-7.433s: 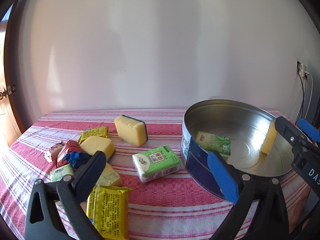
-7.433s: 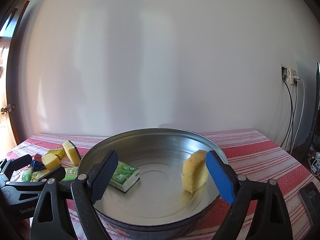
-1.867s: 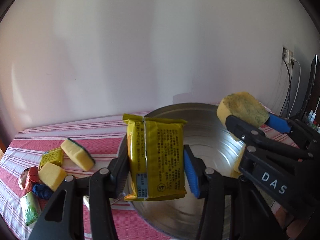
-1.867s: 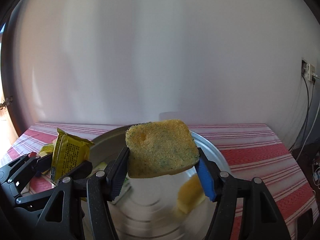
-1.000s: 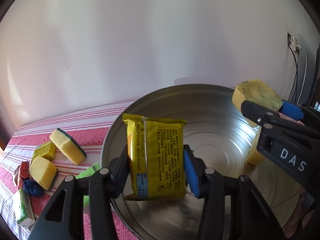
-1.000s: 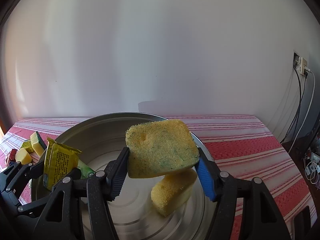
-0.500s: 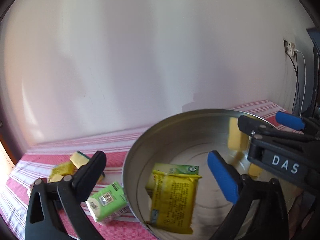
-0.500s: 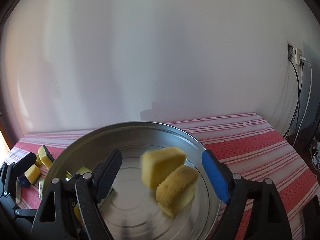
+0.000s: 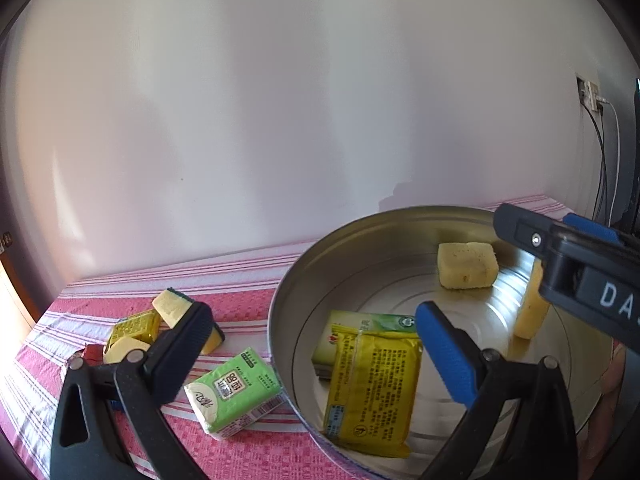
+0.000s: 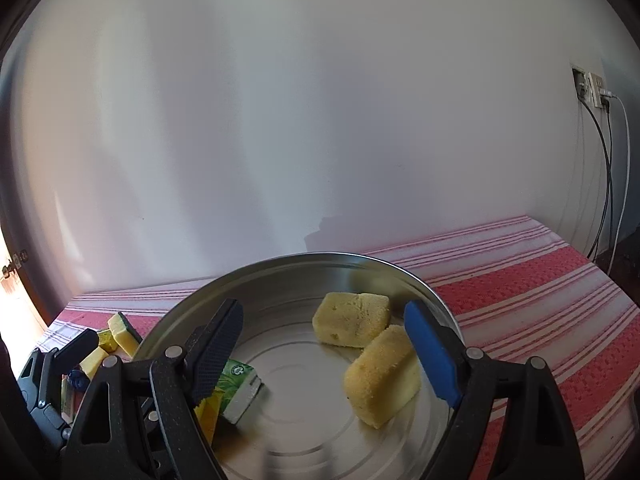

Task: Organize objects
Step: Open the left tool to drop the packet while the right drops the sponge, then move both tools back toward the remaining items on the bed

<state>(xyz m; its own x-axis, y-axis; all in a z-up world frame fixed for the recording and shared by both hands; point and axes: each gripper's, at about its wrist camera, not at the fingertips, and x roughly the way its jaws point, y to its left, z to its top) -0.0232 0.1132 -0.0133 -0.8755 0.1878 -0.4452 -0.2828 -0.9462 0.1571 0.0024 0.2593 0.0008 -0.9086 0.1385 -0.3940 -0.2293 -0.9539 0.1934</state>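
A round metal tin (image 9: 304,280) (image 10: 280,276) stands on the red striped cloth. Inside lie a yellow packet (image 9: 372,392), a green packet (image 9: 360,322) (image 10: 240,388) under it, and two yellow sponges (image 10: 352,324) (image 10: 384,376). My left gripper (image 9: 316,356) is open and empty above the tin's left rim. My right gripper (image 10: 324,356) is open and empty above the tin. The right gripper also shows in the left wrist view at the right (image 9: 568,252).
Left of the tin on the cloth (image 10: 540,288) lie a green tissue pack (image 9: 234,392), a green-backed sponge (image 9: 176,308), a small yellow packet (image 9: 134,326), another sponge (image 9: 122,348) and more small items. A wall is close behind. Cables (image 10: 608,184) hang at the right.
Both grippers have opened: the yellow packet and the held sponge dropped into the tin. Both grippers have since drawn back a little.
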